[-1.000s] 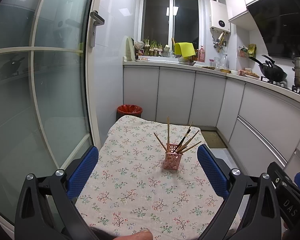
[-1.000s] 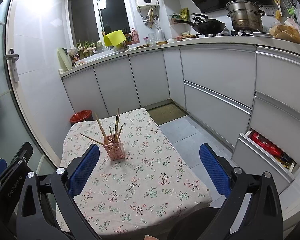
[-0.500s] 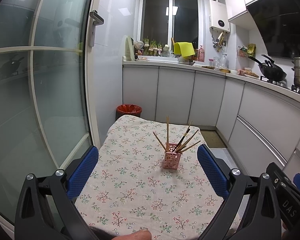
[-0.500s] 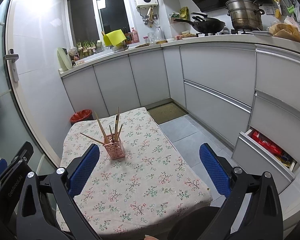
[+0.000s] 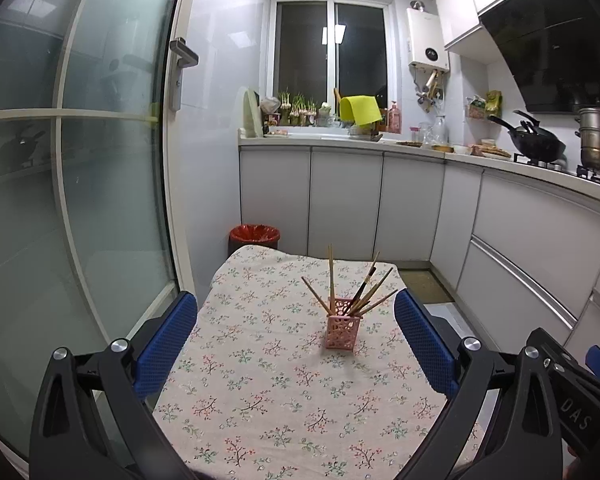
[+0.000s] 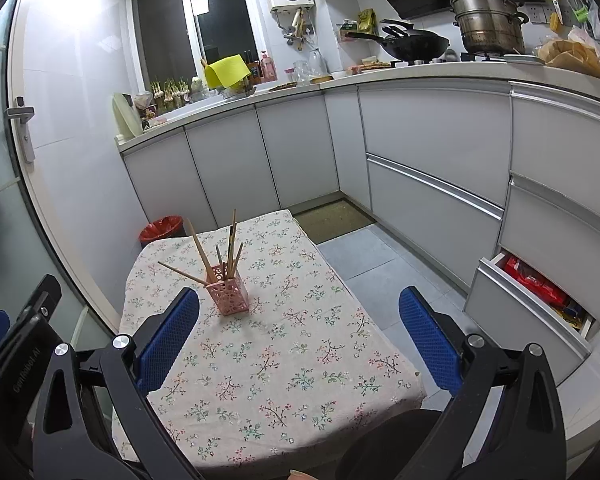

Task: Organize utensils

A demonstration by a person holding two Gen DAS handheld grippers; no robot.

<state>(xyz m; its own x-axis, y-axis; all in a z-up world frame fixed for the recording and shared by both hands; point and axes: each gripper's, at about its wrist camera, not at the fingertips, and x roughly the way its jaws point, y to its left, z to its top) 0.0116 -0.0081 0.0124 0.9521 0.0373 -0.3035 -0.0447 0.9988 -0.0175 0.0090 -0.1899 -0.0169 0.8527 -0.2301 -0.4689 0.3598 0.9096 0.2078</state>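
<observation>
Nothing has moved: chopsticks [image 5: 332, 276] fan upward from the upright pink holder [image 5: 342, 331], both grippers' jaws wide, empty.

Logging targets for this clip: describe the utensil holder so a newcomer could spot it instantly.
Find the table under the floral tablecloth in the middle of the kitchen. Toward its far half stands a small pink square lattice-walled plastic holder, the only object on the cloth. Thin wooden sticks and a dark-tipped brush fan out of its top.
</observation>
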